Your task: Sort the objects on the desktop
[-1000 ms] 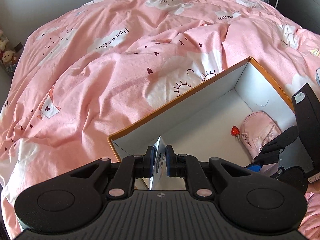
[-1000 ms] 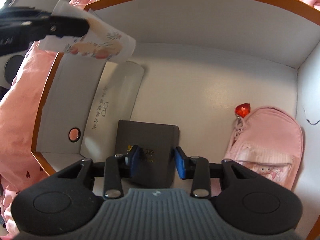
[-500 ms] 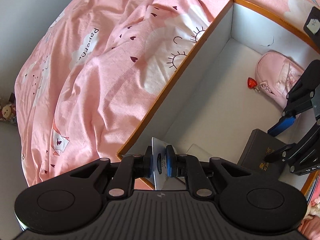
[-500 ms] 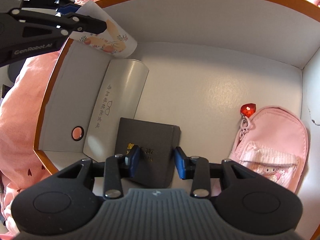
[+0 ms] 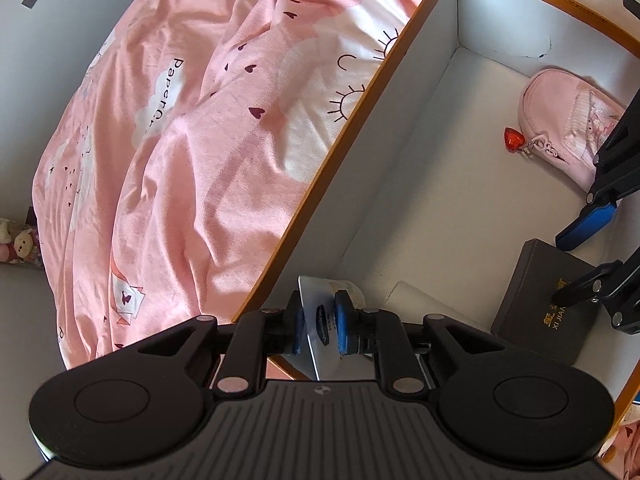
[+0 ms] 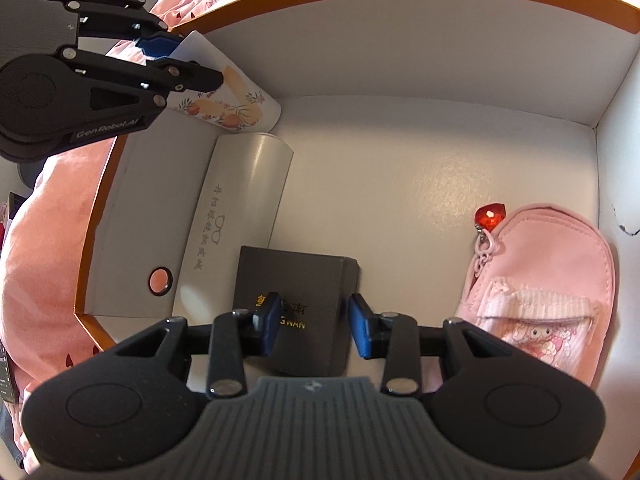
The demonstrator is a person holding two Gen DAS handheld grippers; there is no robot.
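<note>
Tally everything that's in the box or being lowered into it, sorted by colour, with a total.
Pink: 1, the pouch with a red charm.
Dark grey: 1, the small box with gold lettering.
Pale grey: 1, the glasses case.
White with floral print: 1, the card pack between the left gripper's jaws, which have just been opening.
Total: 4.

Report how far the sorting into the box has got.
Done: the pouch, dark case and grey glasses case lie in the box. In hand: the left gripper, jaws just opening, has the floral card between them above the box's corner. The right gripper hangs open over the dark case. What is left shows in neither view.
</note>
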